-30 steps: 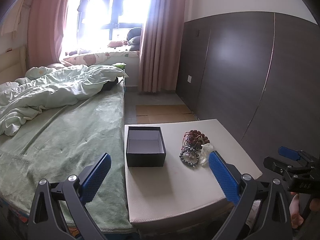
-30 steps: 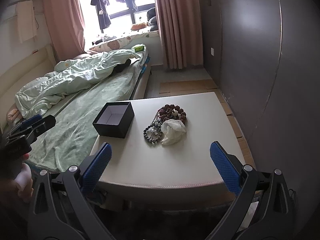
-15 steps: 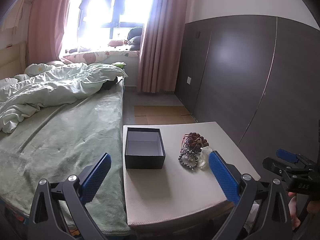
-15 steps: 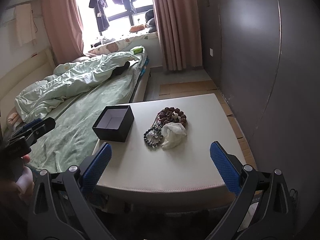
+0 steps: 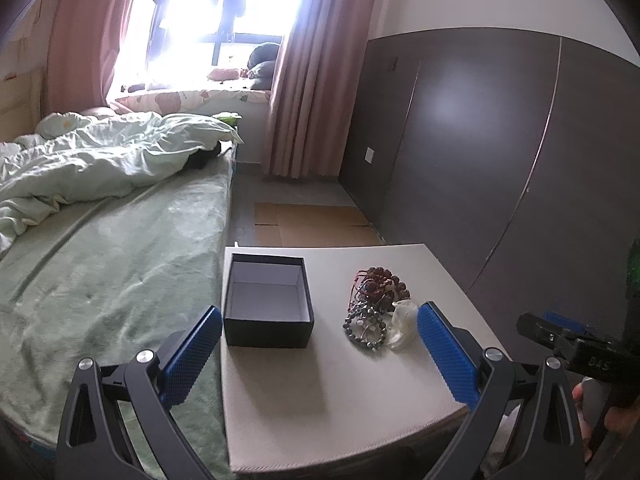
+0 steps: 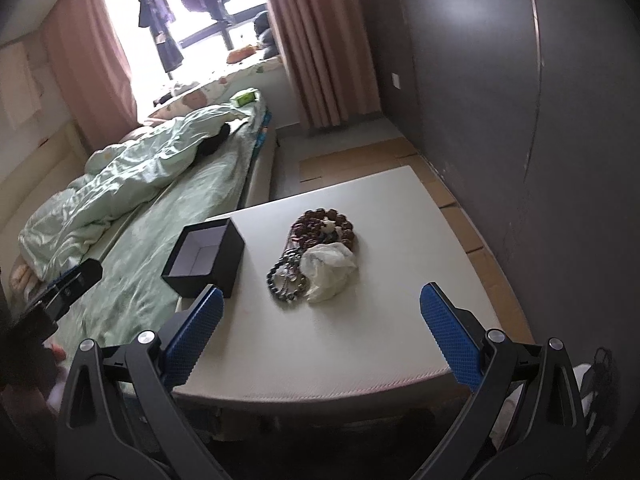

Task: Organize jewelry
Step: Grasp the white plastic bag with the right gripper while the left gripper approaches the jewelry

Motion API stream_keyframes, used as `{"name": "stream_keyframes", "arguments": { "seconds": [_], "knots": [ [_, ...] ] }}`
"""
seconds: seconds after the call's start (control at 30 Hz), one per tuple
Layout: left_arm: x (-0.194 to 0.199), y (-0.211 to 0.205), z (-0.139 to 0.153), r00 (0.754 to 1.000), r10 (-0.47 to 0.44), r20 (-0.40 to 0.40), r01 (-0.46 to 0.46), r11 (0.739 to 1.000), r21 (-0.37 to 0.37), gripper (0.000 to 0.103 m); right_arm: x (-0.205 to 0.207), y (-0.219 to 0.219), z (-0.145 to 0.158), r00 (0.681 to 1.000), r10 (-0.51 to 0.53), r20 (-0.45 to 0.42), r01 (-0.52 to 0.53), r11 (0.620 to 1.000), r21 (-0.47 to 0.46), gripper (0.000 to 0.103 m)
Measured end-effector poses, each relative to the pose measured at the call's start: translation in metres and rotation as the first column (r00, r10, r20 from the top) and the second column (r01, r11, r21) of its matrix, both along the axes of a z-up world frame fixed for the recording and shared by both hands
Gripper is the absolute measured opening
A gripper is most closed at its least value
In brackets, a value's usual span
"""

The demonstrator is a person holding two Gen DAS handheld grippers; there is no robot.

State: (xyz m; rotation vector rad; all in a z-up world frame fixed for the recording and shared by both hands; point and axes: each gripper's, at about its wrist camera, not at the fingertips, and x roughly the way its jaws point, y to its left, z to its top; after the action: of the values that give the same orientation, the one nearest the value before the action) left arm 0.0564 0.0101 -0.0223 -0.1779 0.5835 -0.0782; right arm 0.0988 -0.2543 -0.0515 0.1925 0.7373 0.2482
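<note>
Both my jaws wide, nothing held; jewelry lies on the worktop.

My left gripper [image 5: 320, 340] hovers over the near edge of the white worktop [image 5: 340, 400], jaws spread wide, nothing between them. My right gripper [image 6: 320, 320] hovers likewise, jaws spread wide, nothing between them. The box [image 5: 268, 304], black outside and pale inside, stands open near the worktop's left edge, just beside the bed [image 5: 100, 260]. The jewelry sits to the right of the box, apart from it: brown beads [image 6: 326, 226] at the far end, a grey bracelet [image 6: 286, 280] nearer me, touching them. A crumpled white bag [image 6: 330, 266] lies against both on their right. Neither gripper touches any item.
</note>
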Motion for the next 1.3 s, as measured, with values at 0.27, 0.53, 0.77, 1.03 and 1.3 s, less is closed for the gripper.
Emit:
{"name": "stream_keyframes", "arguments": {
  "seconds": [0.27,0.53,0.77,1.03,1.3],
  "knots": [
    [0.035,-0.007,-0.016,0.999,-0.010,-0.044,0.009,1.000,-0.029,0.092,0.031,-0.021,-0.018,0.992,-0.094,-0.083,0.099,0.993,0.061,0.098],
    [0.070,-0.021,-0.042,0.994,-0.042,-0.102,0.031,0.994,-0.106,0.075,0.054,-0.042,-0.037,0.976,-0.147,-0.162,0.174,0.970,0.169,0.096],
    [0.105,-0.050,-0.070,0.979,-0.122,-0.163,0.103,0.988,-0.117,0.063,0.078,-0.047,-0.060,0.956,-0.138,-0.258,0.208,0.940,0.270,0.079],
    [0.142,-0.071,-0.101,0.958,-0.173,-0.228,0.151,0.982,-0.114,0.054,0.115,-0.038,-0.084,0.931,-0.101,-0.350,0.226,0.914,0.337,0.079],
    [0.175,-0.059,-0.119,0.941,-0.165,-0.295,0.123,0.980,-0.154,0.051,0.155,-0.013,-0.104,0.904,-0.084,-0.419,0.241,0.910,0.337,0.079]
  ]
}}
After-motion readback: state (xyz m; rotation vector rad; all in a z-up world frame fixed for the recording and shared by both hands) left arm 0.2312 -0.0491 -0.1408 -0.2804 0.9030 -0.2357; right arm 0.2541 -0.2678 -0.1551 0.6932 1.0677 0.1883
